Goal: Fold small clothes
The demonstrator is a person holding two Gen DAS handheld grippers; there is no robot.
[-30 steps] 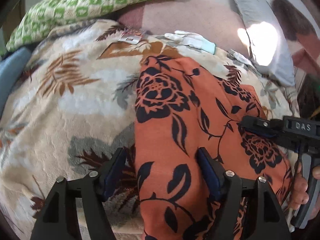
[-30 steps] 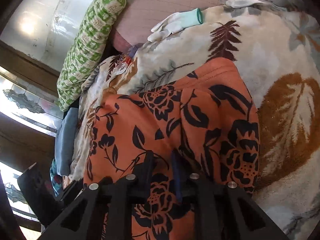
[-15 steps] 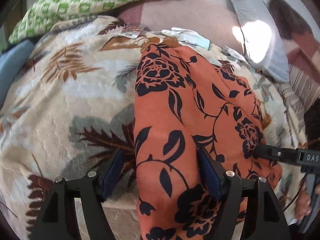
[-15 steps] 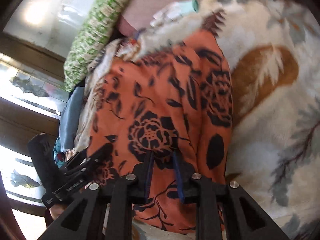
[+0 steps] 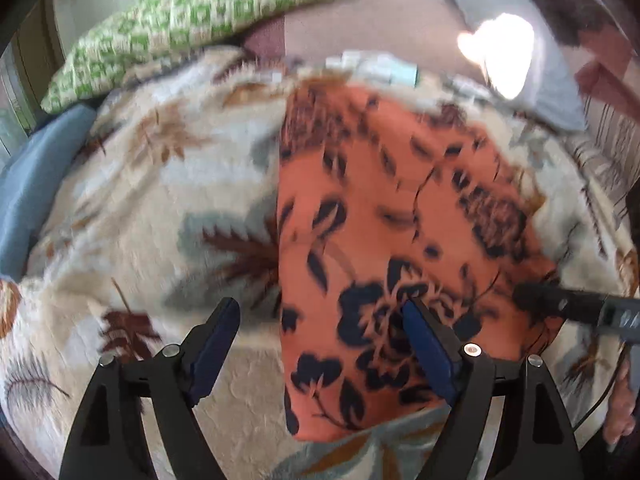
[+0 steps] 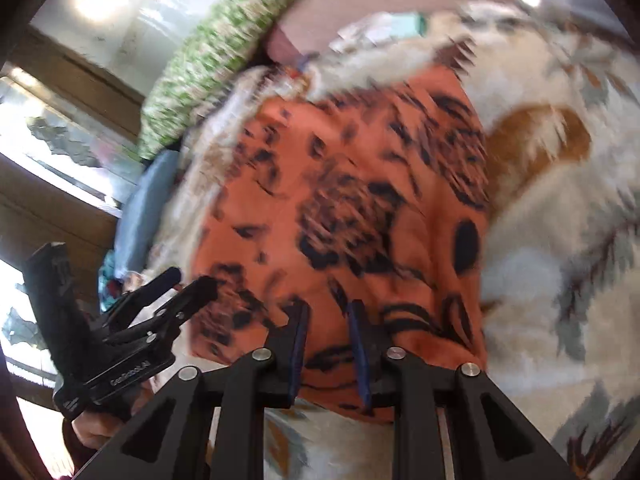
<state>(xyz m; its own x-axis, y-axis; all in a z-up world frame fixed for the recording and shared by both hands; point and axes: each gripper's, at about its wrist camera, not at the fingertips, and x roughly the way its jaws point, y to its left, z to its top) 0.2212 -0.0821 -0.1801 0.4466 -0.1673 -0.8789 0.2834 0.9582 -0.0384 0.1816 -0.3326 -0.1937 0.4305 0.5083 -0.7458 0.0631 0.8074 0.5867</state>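
The left gripper (image 5: 320,320) has just been opening; its jaws stand wide, the orange floral garment's (image 5: 384,240) left edge between them, nothing pinched. The right gripper (image 6: 326,322) is nearly closed over the garment's near hem — whether cloth is actually pinched there I cannot tell. The garment lies as a narrow strip on the leaf-print blanket (image 5: 140,208), the green pillow (image 5: 192,24) beyond it — apparently folded lengthwise, a crosswise fold probably left.
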